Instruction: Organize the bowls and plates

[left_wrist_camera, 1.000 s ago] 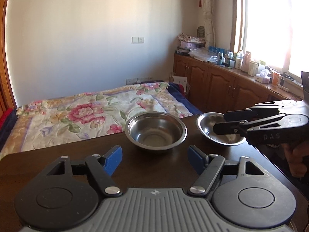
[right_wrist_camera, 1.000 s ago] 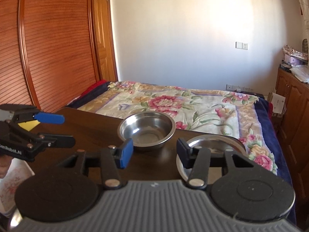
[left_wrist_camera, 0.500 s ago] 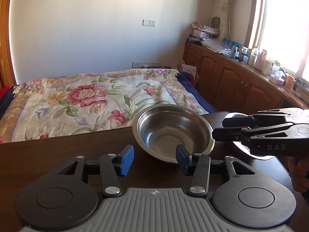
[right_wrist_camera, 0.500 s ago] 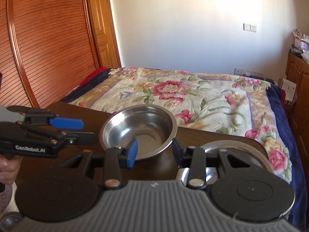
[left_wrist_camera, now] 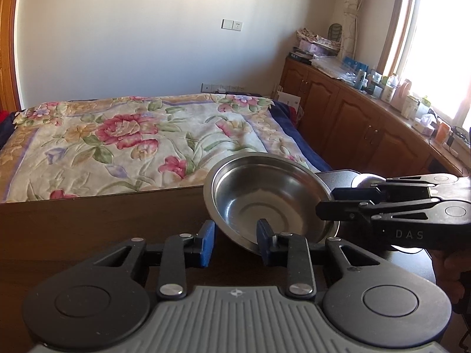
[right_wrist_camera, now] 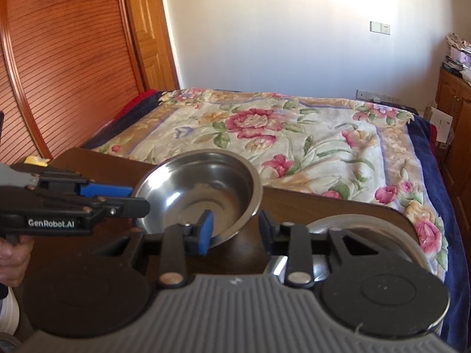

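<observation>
Both grippers, left (left_wrist_camera: pixel 235 239) and right (right_wrist_camera: pixel 235 229), are closing, partly open, over the steel bowl's (left_wrist_camera: pixel 265 197) rim.

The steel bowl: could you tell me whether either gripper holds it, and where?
Not yet: left gripper and right gripper straddle the steel bowl rim, jaws closing.

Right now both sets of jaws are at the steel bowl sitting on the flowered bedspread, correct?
No. The steel bowl sits on the dark wooden table, not the bedspread, as the left wrist view shows. The left gripper and right gripper are at its rim, jaws closing.
</observation>
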Tool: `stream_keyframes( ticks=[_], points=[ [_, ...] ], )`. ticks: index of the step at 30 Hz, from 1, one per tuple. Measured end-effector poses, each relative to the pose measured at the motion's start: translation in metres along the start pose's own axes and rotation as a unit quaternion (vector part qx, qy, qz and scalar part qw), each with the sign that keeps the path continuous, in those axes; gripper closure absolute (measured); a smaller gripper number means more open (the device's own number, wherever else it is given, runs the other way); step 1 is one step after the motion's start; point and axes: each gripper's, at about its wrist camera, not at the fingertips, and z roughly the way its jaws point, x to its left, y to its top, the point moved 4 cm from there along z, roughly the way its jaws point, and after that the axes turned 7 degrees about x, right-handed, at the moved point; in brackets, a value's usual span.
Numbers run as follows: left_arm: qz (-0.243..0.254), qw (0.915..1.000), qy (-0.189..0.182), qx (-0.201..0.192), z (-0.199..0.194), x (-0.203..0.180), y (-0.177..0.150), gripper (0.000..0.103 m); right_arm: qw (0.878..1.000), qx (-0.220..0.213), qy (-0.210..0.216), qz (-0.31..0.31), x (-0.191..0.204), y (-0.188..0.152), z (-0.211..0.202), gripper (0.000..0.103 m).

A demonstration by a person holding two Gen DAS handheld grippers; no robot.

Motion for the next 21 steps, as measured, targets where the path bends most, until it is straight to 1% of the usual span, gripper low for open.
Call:
stream_keyframes(
  ticks=[10,14,19,21],
  points=[
    [0.003,1.0,0.001,0.004,0.002,0.004,0.002,0.071,1.0,0.009,-0.001,0.003,-0.001,0.002,0.004,0.071],
    [-0.001,1.0,0.003,0.009,0.004,0.005,0.001,0.072,1.0,0.024,0.004,0.009,-0.002,0.005,0.013,0.071],
    [-0.002,0.9999,0.008,0.015,0.003,0.005,0.0,0.075,1.0,0.027,0.001,0.007,0.002,0.003,0.015,0.074],
    [-0.009,0.9998,0.003,0.018,0.0,0.006,-0.001,0.077,1.0,0.027,0.004,0.013,0.002,0.002,0.013,0.076]
  ],
)
